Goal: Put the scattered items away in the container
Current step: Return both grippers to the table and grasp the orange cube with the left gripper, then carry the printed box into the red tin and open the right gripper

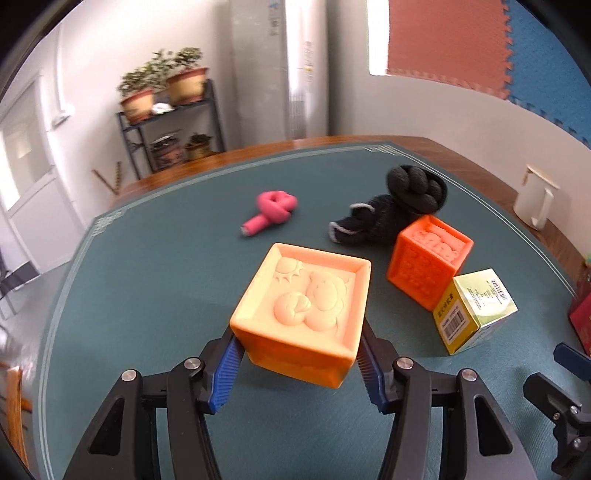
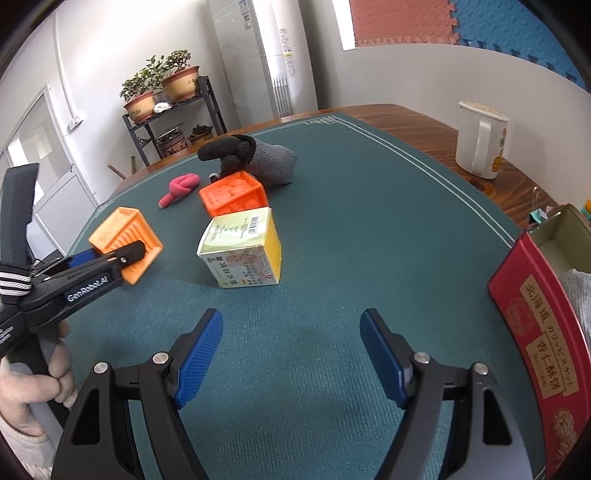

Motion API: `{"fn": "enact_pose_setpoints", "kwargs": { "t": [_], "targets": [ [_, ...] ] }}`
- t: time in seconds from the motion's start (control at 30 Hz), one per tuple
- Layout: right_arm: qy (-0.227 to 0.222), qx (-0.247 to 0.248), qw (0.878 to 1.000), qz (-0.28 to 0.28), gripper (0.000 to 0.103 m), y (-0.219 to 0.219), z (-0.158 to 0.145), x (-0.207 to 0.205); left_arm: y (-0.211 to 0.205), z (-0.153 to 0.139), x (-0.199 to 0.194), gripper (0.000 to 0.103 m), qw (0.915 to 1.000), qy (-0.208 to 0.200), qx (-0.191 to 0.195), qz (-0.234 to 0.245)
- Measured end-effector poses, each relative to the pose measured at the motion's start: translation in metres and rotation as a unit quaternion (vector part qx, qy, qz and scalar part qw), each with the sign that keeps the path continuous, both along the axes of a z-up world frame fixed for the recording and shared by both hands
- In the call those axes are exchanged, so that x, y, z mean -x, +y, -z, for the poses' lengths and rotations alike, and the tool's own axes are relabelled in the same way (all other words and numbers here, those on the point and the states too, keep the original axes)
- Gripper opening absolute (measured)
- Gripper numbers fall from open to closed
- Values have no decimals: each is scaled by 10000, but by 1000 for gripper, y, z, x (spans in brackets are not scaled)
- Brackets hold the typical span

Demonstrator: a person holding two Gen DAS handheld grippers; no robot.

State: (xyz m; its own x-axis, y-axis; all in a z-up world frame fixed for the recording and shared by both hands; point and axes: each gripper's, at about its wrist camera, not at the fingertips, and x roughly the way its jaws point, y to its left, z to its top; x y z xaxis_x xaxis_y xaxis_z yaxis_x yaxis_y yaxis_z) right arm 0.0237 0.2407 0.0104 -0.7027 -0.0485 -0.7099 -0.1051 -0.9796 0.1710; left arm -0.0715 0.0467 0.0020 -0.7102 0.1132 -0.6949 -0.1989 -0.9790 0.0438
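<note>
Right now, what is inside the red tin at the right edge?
In the right wrist view the red tin stands open: a pale inner wall and something crinkled and whitish at its edge. Its front wall and the frame edge hide the rest.

White lidded jug [image 2: 480,142] upright on bare wood table edge [image 2: 406,122], off green mat [image 2: 332,240]; black metal rack [image 2: 170,122] against far wall, two potted plants [image 2: 162,83] on top shelf, more pots on lower shelf; tall white air-conditioner column [image 2: 266,55] in corner; red and blue foam puzzle tiles [image 2: 424,20] on wall; door [image 1: 26,155] at left
</note>
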Motion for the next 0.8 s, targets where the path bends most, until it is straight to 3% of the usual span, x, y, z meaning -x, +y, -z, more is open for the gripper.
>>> {"fn": "enact_pose_setpoints", "kwargs": {
  "t": [0.37,0.6,0.8],
  "targets": [
    [-137,-3,9999,-46,80,-3,7,7,-11,-9,-16,59,9995,188,-93,-244],
    [-211,-592,9977,-250,82,-23,-7,38,-14,-6,-11,59,9995,133,-158,-250],
    [-307,-816,9957,-325,82,-41,-6,68,-17,-3,-7,59,9993,58,-201,-314]
  ]
}}
